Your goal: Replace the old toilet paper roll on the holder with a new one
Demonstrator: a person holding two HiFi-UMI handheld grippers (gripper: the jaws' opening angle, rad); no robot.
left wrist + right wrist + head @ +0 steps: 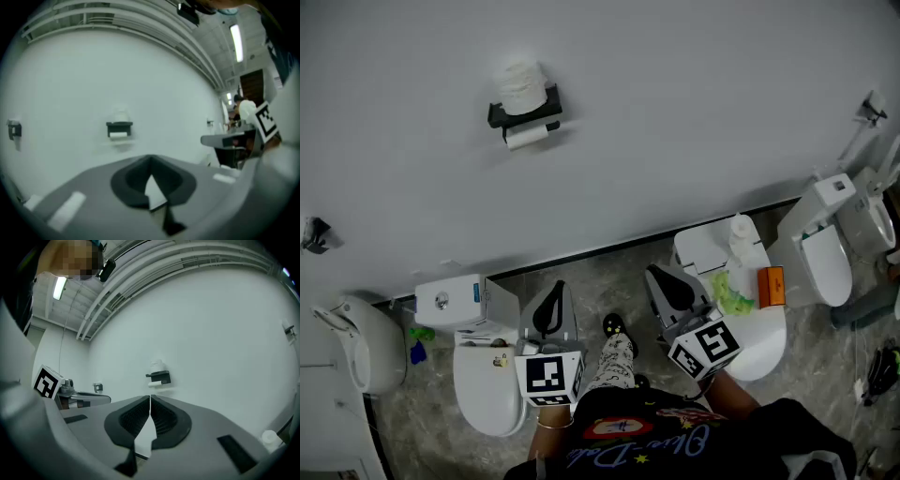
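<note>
Restroom-style setup inside a hall is shown. Toilets [487,389] are lined along a white wall [694,112], one below the left gripper [555,292], one beside the right gripper [661,278]. A paper holder [546,111] is mounted ahead of both. Exposed ceiling pipes [140,275] and a strip light [236,42] are seen above.

Upper left: black holder [539,116], white toilet paper roll [522,82], white wall [694,112]. Lower frame: grey mottled floor [609,277], white toilets [487,389], orange box [771,286], lime-green wad [731,292], black-and-white square-patterned marker cubes [549,378].

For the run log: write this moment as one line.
left gripper shut, empty | right gripper shut, empty | holder untouched, roll on top
</note>
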